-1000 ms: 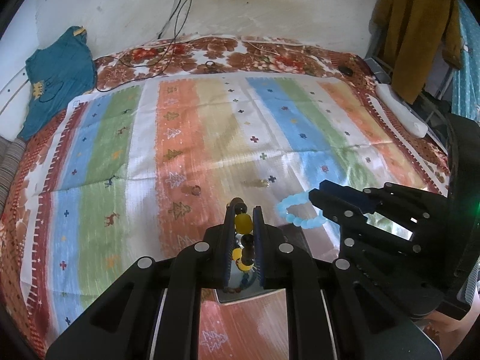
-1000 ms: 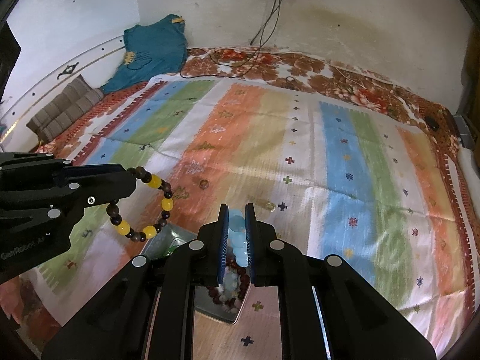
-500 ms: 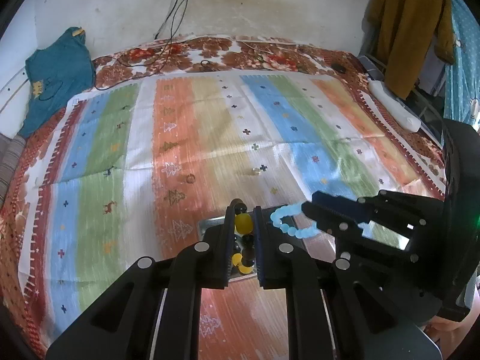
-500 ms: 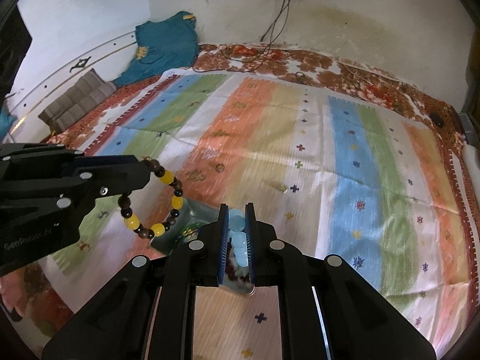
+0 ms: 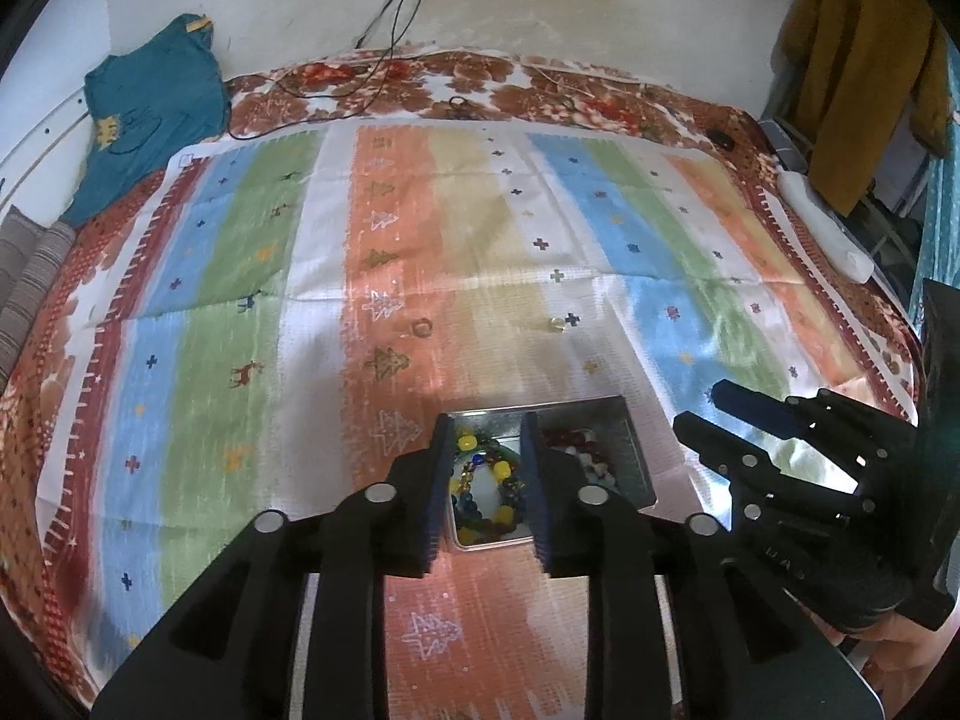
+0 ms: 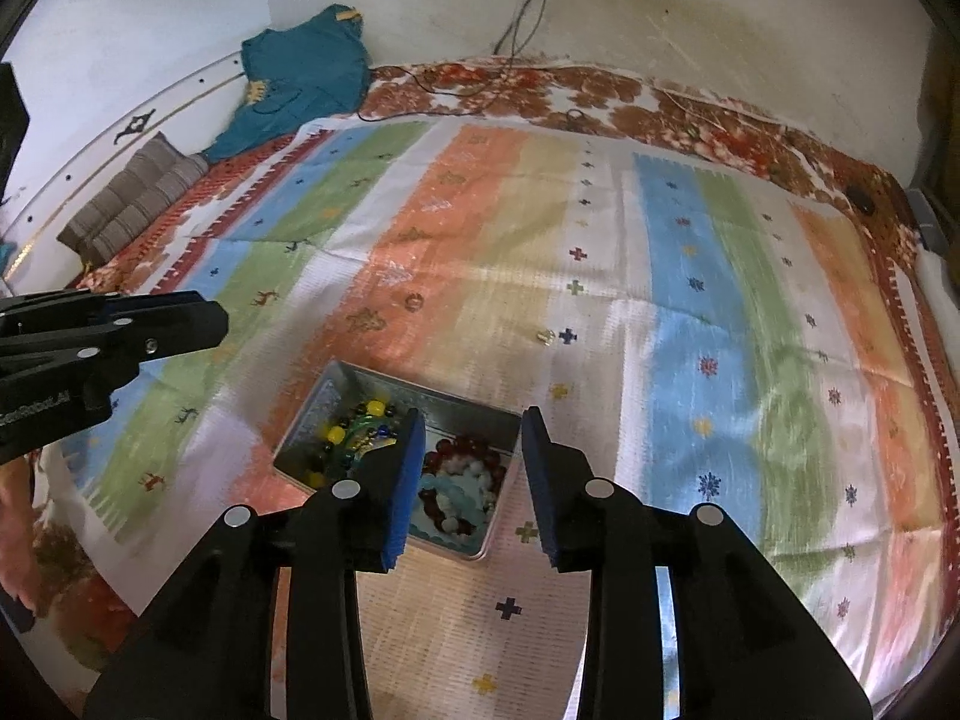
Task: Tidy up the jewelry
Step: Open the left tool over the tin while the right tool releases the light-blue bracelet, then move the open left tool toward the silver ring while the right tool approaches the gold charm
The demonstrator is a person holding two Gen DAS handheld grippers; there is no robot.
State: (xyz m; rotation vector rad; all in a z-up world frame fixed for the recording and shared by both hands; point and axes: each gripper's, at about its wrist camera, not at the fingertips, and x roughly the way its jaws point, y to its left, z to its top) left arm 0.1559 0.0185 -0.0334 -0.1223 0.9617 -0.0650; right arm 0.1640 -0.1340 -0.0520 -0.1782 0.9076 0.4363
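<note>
Hovering over the metal tin point(image 5: 630, 420), both jaws just opened and empty — yellow-and-dark bead bracelet point(image 5: 486, 483), clamped a second ago, now below the left gripper point(image 5: 486, 432), pale blue bracelet point(image 6: 456, 495) dropped beneath the right gripper point(image 6: 471, 423).

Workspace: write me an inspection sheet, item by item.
Surface: striped mat over a floral bedspread.
Job's things: metal tin with yellow-and-dark beads in its left compartment, red, white and pale blue beads in its right; small ring and small bead loose on the mat.
Clutter: teal shirt, folded grey cloth.
Grippers: left gripper and right gripper just opened, empty, above the tin.
Cables: wires down the wall onto the bed.
Surroundings: stained wall, mustard jacket hanging.
</note>
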